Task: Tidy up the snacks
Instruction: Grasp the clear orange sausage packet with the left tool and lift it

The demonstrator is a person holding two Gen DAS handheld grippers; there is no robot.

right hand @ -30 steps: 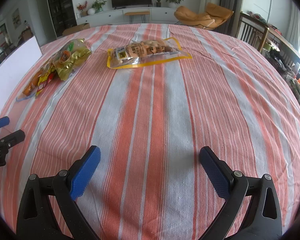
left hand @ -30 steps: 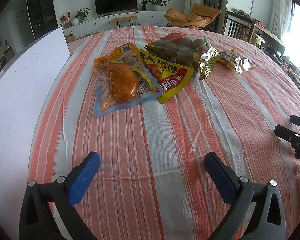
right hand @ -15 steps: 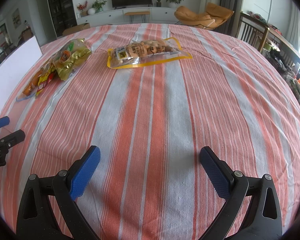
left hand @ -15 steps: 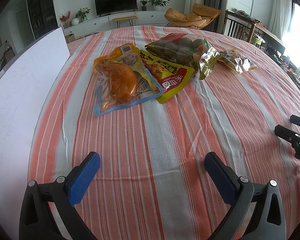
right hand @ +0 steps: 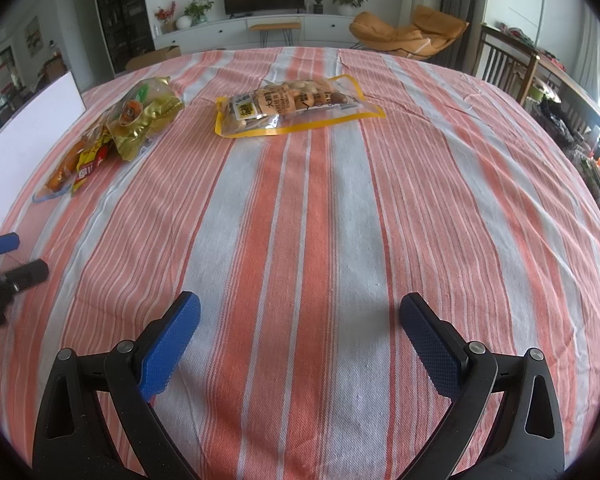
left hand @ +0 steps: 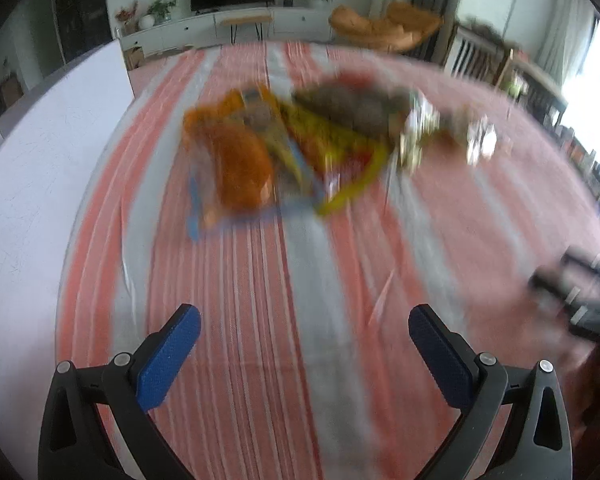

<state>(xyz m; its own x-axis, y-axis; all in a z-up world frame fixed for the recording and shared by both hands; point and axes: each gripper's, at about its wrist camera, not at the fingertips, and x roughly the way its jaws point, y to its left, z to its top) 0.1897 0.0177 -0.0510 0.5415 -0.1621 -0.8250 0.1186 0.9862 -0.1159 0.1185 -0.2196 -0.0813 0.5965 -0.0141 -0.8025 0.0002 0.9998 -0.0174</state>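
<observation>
- So far, by the look of things, nothing has been sorted: every packet lies loose on the striped tablecloth, and no packet is held.
- One yellow-edged snack bag lies alone toward the far middle of the table in the right wrist view, well apart from the rest.
- A cluster sits at the far left of that view: a gold foil packet resting partly over flatter pouches beside it.
- From the left wrist view the same cluster appears straight ahead but smeared by motion blur; an orange-filled pouch with a blue edge overlaps a yellow pouch, with a brownish bag behind them. Labels cannot be read.
- A white board stands along the table's left edge, beside the cluster.
- What remains, judging from this, is the whole job: gathering or arranging all the packets.
- The left gripper hovers low over bare cloth, pointed at the cluster, its jaws spread wide with nothing between them; the blur suggests it is moving.
- The right gripper hovers over the near middle of the table, aimed toward the lone bag, its jaws likewise wide apart and empty.
- Each gripper shows at the edge of the other's view, the two set side by side and apart.
</observation>
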